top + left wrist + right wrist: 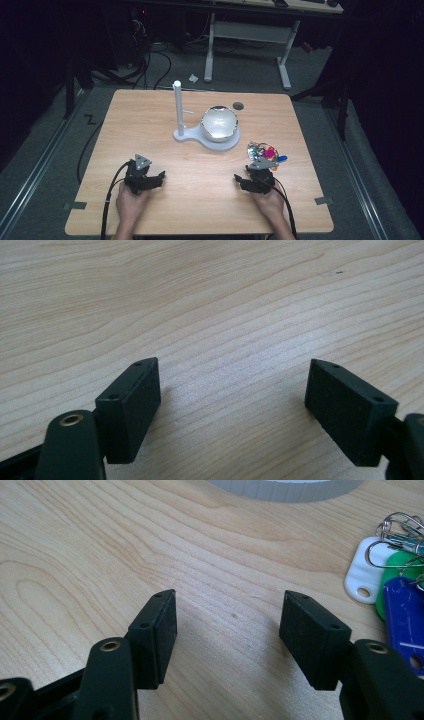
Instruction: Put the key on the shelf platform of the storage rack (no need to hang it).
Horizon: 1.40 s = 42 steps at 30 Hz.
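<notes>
While your right gripper rests on the table with jaws spread and nothing between them, the key-tag bunch lies just beside it, on its far right. Tags are plastic: white, green, blue, on wire rings. Your left gripper is released too, over bare wood. Glossy bowl sits on the white stand's base, contents unclear.
</notes>
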Tool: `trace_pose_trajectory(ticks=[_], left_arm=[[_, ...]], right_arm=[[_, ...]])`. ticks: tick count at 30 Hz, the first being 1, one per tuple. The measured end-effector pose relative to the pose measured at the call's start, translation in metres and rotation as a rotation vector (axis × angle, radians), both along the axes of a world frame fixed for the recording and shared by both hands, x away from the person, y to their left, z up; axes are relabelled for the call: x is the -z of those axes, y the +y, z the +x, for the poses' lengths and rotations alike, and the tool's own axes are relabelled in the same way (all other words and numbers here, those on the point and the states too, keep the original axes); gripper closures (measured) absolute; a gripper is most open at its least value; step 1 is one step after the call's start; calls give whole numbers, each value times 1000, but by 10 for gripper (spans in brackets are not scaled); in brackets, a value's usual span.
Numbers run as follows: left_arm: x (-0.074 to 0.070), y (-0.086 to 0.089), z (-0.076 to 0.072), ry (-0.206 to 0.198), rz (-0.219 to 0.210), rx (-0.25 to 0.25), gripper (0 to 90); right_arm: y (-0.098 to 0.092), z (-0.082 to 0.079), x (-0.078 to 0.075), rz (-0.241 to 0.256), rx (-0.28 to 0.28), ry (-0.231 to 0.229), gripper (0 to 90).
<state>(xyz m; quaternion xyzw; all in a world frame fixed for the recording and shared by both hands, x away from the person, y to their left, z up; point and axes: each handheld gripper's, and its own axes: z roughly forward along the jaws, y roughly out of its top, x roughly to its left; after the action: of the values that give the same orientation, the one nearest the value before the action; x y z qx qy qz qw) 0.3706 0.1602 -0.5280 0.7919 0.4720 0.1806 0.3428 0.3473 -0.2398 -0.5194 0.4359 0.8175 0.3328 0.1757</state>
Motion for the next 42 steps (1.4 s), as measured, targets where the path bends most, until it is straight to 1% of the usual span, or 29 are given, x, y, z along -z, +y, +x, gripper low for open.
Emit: trace_pose_trajectory(ticks=[24,37,42], left_arm=[[0,0,0,0,0,0,227],[0,0,0,1,1,1,227],[0,0,0,1,0,0,228]], right_arm=[[0,1,0,-2,13,-1,381],[1,0,0,-1,21,-1,383],[1,-1,0,-2,27,-1,398]])
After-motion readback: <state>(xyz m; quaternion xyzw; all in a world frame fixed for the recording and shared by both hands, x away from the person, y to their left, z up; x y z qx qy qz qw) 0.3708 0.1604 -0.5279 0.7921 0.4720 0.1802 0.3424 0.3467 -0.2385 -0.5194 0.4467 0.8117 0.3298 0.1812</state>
